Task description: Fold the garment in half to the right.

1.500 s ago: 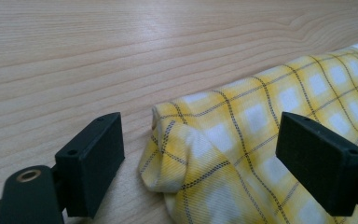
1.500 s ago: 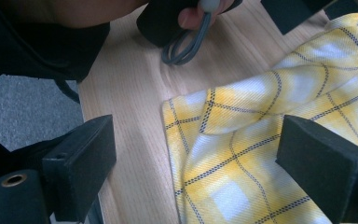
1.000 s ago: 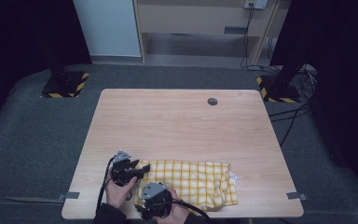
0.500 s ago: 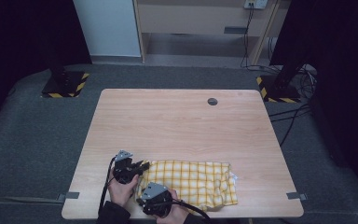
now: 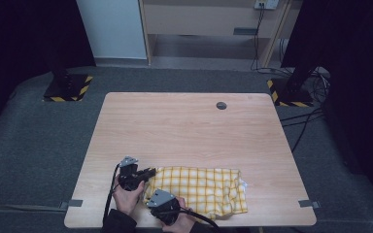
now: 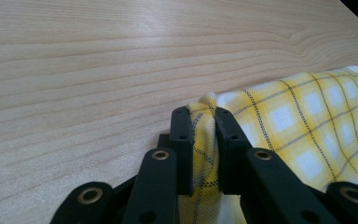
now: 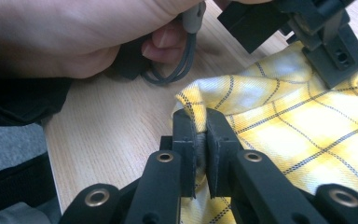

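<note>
The pale wooden worktop (image 5: 184,131) carries a yellow checked cloth (image 5: 201,187), which lies folded flat near the front edge, closest to the person. The left gripper (image 5: 144,173) has just been closing, and its fingers (image 6: 182,140) now pinch the cloth's far left corner. Just beside it, the right gripper (image 7: 201,122) has also been closing, its fingers (image 7: 219,135) clenched on the near left corner.

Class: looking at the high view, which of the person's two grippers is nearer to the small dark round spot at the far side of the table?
Left. The left gripper sits at the cloth's far-left corner, closer to the round spot; the right gripper sits nearer the table's front edge.
</note>
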Available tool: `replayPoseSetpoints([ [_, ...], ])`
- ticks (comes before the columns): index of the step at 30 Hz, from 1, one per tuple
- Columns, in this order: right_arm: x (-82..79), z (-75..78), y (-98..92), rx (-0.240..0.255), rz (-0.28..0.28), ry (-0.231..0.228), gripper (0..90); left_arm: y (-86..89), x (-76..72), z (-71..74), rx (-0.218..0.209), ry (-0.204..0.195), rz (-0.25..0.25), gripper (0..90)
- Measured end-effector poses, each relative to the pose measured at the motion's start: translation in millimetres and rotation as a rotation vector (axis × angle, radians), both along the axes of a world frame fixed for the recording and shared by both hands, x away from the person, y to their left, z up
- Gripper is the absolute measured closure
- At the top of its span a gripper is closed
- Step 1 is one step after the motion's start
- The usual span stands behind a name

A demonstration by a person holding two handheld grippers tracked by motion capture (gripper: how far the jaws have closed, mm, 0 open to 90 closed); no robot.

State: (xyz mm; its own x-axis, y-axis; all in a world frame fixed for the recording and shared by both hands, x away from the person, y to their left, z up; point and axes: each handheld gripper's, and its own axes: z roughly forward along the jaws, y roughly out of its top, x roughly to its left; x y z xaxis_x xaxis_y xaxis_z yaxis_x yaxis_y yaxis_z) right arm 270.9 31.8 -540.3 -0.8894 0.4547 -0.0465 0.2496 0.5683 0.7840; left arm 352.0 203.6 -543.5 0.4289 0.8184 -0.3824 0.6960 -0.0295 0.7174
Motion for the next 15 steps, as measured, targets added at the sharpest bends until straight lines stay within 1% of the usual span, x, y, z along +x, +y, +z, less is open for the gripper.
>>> replayPoseSetpoints([
  [3, 0.4, 1.3, -3.4, 0.024, 0.002, 0.001, 84.7, 1.2, -0.9, 2.9, -0.021, 0.000, -0.001, 79.1],
  [4, 0.4, 1.3, -3.4, 0.024, 0.002, 0.001, 84.7, 1.2, -0.9, 2.9, -0.021, 0.000, -0.001, 79.1],
  [5, -0.3, 4.3, -5.9, 0.035, 0.002, -0.001, 84.7, 1.7, -1.5, 4.5, -0.025, -0.002, -0.002, 79.1],
  [6, -0.7, 6.3, -7.0, 0.041, 0.002, -0.002, 84.7, 2.5, -2.5, 7.1, -0.036, -0.010, -0.001, 79.2],
  [10, -1.8, 14.8, -11.3, 0.057, 0.004, -0.010, 84.6, 2.7, -4.0, 12.2, -0.041, -0.020, -0.005, 79.2],
  [15, -3.5, 21.9, -15.4, 0.072, 0.007, -0.016, 84.6, 0.7, -8.3, 23.8, -0.060, -0.050, -0.018, 79.1],
])
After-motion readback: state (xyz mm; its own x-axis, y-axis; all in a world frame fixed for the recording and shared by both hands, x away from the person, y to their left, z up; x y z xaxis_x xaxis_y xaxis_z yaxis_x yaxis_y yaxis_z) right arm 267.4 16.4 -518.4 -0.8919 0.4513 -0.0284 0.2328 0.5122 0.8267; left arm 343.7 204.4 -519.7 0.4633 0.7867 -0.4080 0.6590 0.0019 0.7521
